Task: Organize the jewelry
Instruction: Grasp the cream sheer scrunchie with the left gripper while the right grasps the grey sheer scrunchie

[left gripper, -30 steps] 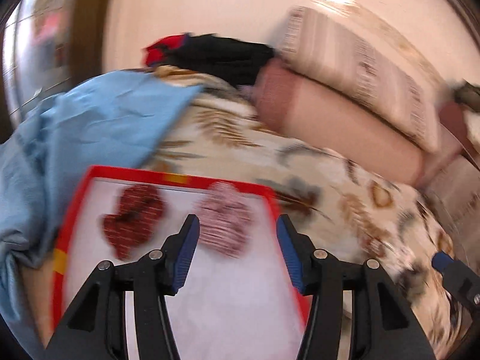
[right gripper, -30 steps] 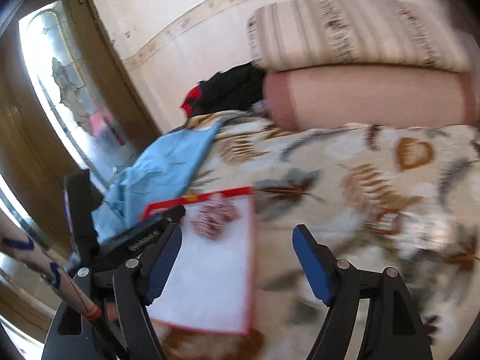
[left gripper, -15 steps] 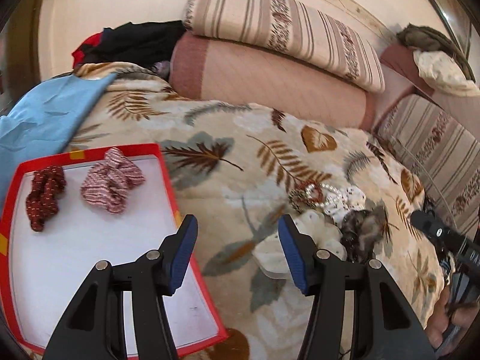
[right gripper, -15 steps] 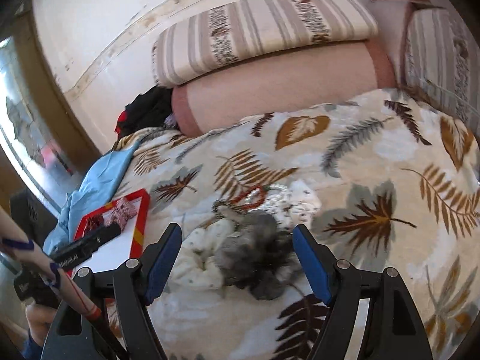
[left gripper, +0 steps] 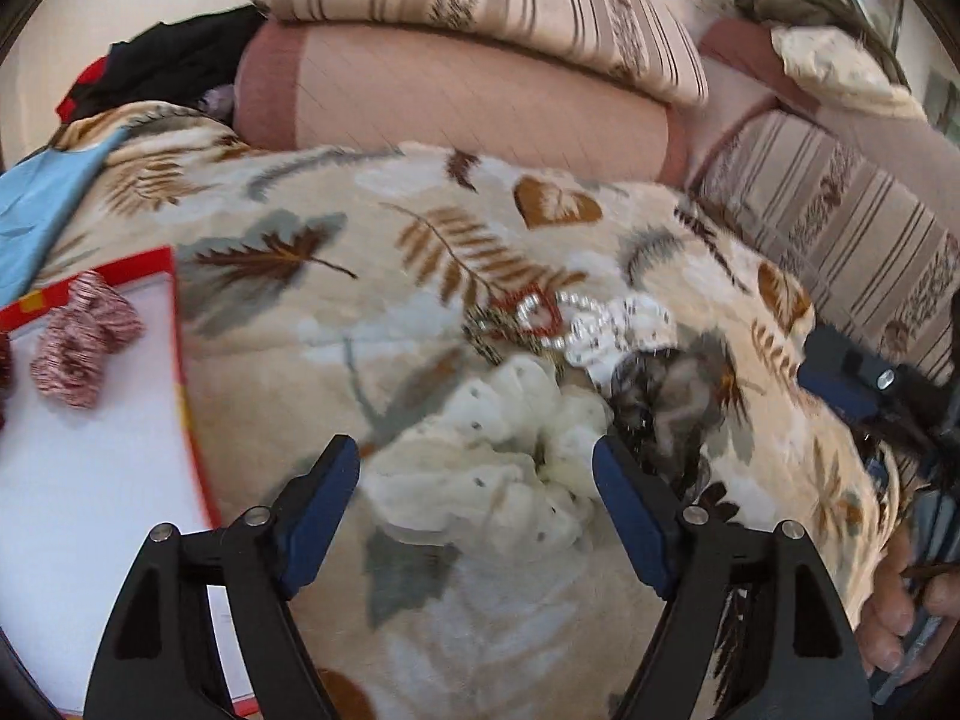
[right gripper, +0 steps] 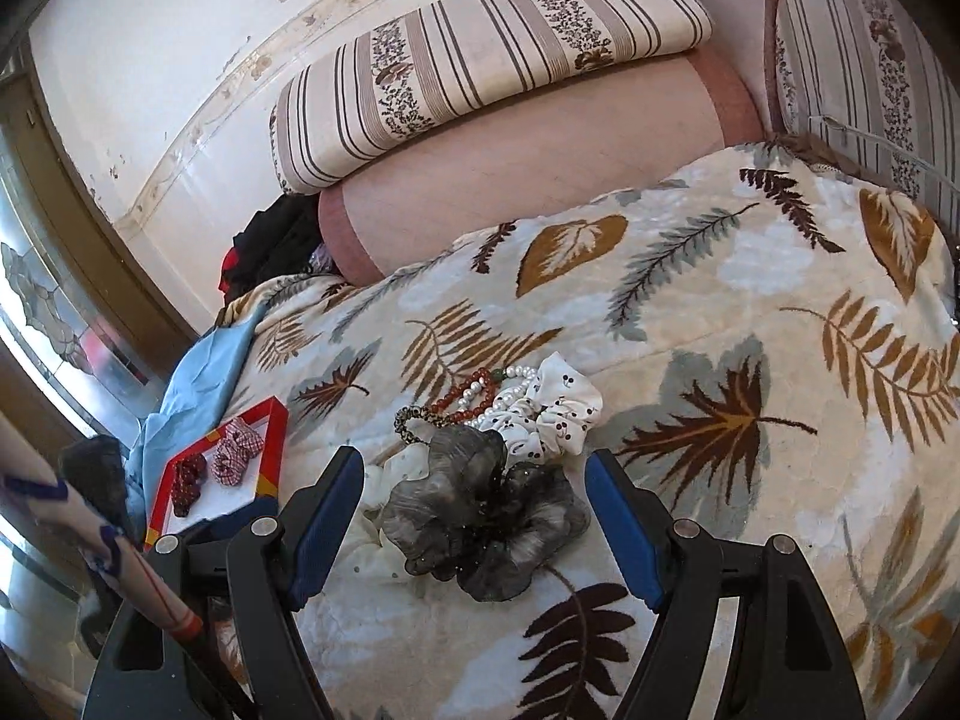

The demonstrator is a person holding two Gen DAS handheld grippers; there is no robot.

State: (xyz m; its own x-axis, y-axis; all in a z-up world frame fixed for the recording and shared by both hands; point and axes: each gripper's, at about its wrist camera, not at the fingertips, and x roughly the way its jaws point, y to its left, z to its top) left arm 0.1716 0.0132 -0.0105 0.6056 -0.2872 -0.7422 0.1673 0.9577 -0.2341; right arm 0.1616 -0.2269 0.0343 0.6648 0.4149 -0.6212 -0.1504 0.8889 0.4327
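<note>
Tray (left gripper: pixel 180 372) at nine o'clock in the left view, red-rimmed, carrying a pink scrunchie (left gripper: pixel 81 342) and a dark red scrunchie (right gripper: pixel 187 477) to the left of it. Lying on the blanket (right gripper: pixel 720 312).

Left gripper (left gripper: pixel 477 483) with jaws opening, well apart, pressing on nothing. White scrunchie (left gripper: pixel 498 450) between them, reaching toward twelve o'clock, long axis running roughly seven to one. Nearest the left hand, so judged to be its pick. Beads (left gripper: pixel 540 318) beyond at twelve to one o'clock, grey scrunchie (left gripper: pixel 666 396) at two.

Right gripper (right gripper: pixel 474 486) with jaws wide apart, empty. Grey scrunchie (right gripper: pixel 480 510) straight ahead between the tips, spread about as wide as deep, no clear long axis. Spotted scrunchie (right gripper: pixel 552 414) touching its far edge at one o'clock, bead strands (right gripper: pixel 474 396) at twelve. Probably the right hand's target, needing a short dip forward and down before closing.
</note>
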